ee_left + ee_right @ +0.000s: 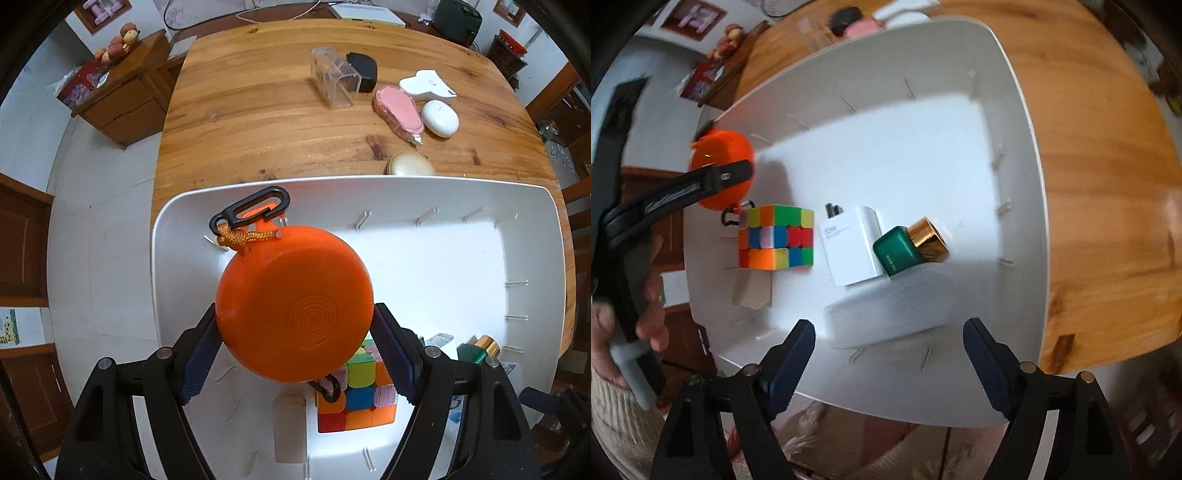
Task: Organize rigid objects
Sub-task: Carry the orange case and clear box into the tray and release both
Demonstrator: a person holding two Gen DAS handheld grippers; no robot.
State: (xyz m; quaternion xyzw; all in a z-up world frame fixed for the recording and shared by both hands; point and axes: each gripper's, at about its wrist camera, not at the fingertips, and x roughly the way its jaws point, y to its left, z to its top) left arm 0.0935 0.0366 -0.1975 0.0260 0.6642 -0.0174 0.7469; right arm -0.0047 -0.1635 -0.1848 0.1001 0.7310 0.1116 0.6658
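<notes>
My left gripper [295, 314] is shut on a round orange speaker [295, 306] with a black carabiner [255, 206], held above the left part of a white bin [332, 182]. Under it lies a Rubik's cube [354, 398]. In the right wrist view the bin [1034, 184] holds the cube [775, 236], a white charger [849, 247], a green bottle with a gold cap [905, 247], a beige card [753, 288] and a blurred white box [886, 314]. My right gripper [888, 325] stands open just over that white box, pads clear of it. The orange speaker [720, 155] shows at the left.
On the wooden table [258, 110] behind the bin lie a clear plastic box [334, 77], a black case [364, 70], a pink brush [399, 109], a white oval case [439, 118] and a beige compact [410, 166]. A wooden cabinet [118, 99] stands left. A person's hand [646, 314] holds the left gripper.
</notes>
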